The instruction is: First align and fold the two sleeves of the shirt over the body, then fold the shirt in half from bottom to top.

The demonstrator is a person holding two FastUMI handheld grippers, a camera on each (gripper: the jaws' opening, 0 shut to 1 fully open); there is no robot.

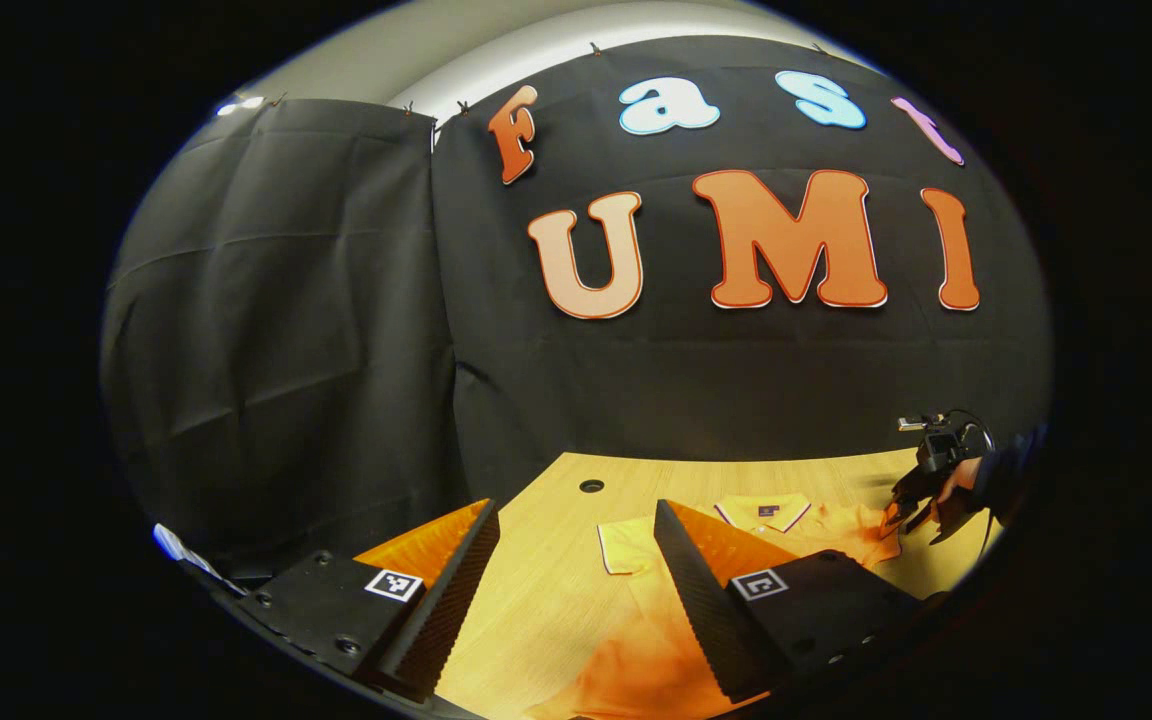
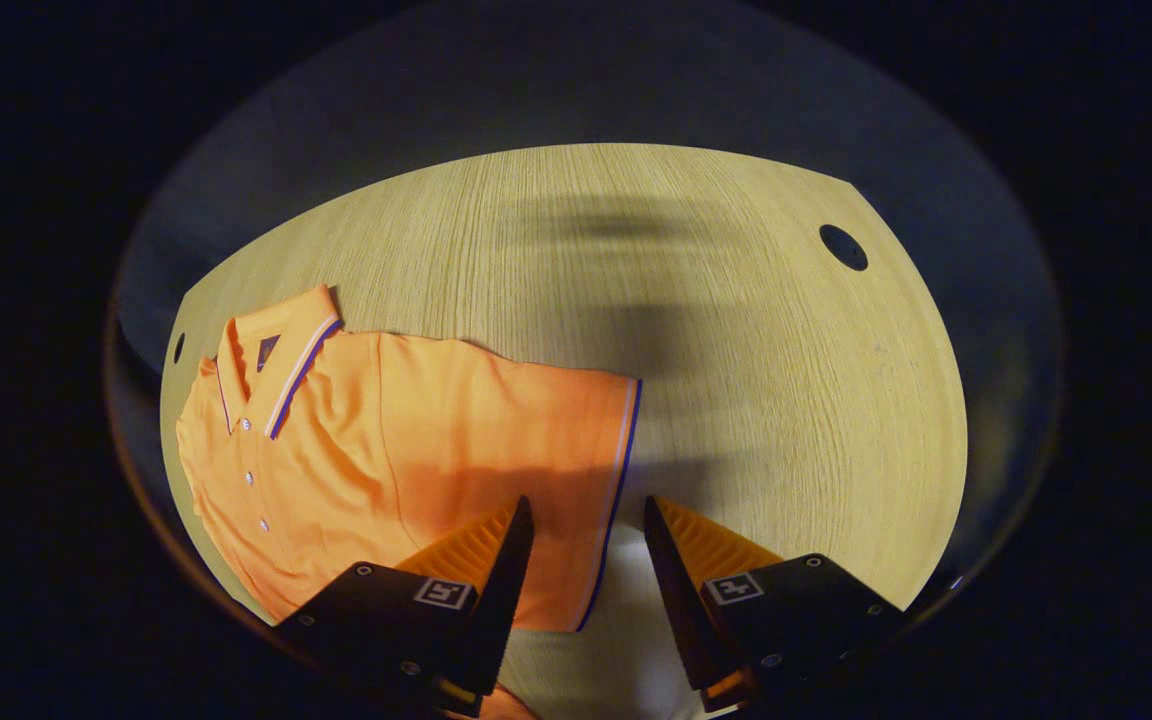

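1. On the wooden table point(image 2: 556, 230) the orange polo shirt point(image 2: 386, 450) lay flat, front up, its collar point(image 2: 276, 350) toward the left of your right gripper view and one short sleeve point(image 2: 576, 480) spread out toward the middle.
2. Your right gripper point(image 2: 581, 540) hung over that sleeve's striped cuff with its fingers spread apart, pinching nothing; the cuff edge ran through the gap between them.
3. Your left gripper point(image 1: 576, 580) was held higher, above the shirt's point(image 1: 656, 560) near edge, fingers likewise wide apart with nothing between them.
4. Far right in your left gripper view, the other gripper point(image 1: 921, 500) hovered by the shirt's far sleeve.
5. Round cable holes point(image 2: 843, 247) marked the tabletop, and black cloth point(image 1: 286, 330) walled the booth behind.
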